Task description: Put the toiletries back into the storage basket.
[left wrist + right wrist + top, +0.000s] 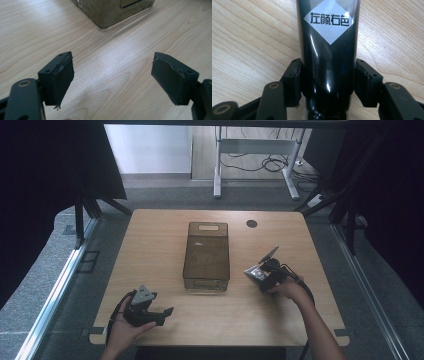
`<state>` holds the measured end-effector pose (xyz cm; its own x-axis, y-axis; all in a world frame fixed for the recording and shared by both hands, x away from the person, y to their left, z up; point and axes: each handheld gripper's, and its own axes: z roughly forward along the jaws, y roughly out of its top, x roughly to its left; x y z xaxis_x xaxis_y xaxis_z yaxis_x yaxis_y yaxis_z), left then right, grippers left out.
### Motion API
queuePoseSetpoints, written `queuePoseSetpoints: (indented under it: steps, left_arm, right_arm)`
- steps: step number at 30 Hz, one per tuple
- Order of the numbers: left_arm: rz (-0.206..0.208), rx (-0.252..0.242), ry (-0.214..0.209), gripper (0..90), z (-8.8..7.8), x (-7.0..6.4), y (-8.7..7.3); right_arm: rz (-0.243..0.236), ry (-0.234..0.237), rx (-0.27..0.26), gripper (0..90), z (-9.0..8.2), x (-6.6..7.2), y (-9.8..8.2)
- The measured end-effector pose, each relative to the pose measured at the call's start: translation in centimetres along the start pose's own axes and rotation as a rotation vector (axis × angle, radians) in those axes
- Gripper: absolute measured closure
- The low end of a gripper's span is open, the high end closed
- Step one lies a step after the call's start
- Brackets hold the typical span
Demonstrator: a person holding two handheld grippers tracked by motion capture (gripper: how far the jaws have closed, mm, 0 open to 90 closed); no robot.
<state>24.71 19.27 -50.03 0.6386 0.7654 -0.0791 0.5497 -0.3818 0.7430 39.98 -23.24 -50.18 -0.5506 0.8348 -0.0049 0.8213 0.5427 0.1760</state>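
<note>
The right tongs (328,82) are gripping a glossy black tube (328,57), their pads (295,82) pressing against both of its sides near its narrow end. The tube (it is carrying a pale diamond label with dark characters) is lying just over the wooden surface (249,37), and in the high view its flat end (269,254) is pointing up and away from the person's right hand (287,290).

Taking the brown translucent basket (206,255) in the middle of the surface as the landmark, the tube and the right tongs (260,272) are sitting just to its right, level with its near end and apart from its wall. The left tongs (167,312) are resting to the near left of the basket, their jaws standing wide apart with bare wood between the pads (62,77); a near corner of the basket (110,12) is showing just beyond them. The left hand (122,327) is holding them low over the surface.
</note>
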Motion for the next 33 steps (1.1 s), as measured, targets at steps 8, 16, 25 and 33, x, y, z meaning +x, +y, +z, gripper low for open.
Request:
queuePoseSetpoints:
  steps: [8, 16, 25, 33]
  left_arm:
    - [-0.002, -0.004, 0.002, 18.7, -0.1, 0.1, 0.0]
    - [-0.008, -0.004, 0.006, 18.6, 0.0, 0.2, -0.1]
    - [-0.007, 0.001, 0.004, 18.7, 0.1, 0.1, -0.1]
    - [-0.006, 0.001, 0.003, 18.7, 0.1, 0.1, -0.1]
  right_arm:
    - [0.040, 0.050, -0.007, 47.0, -0.1, -0.6, 0.1]
    - [0.137, 0.178, -0.105, 47.3, -1.2, -2.3, -0.9]
    - [0.180, 0.240, -0.153, 47.6, -2.0, -3.3, -1.5]
    - [0.188, 0.258, -0.176, 47.6, -2.5, -3.5, -1.6]
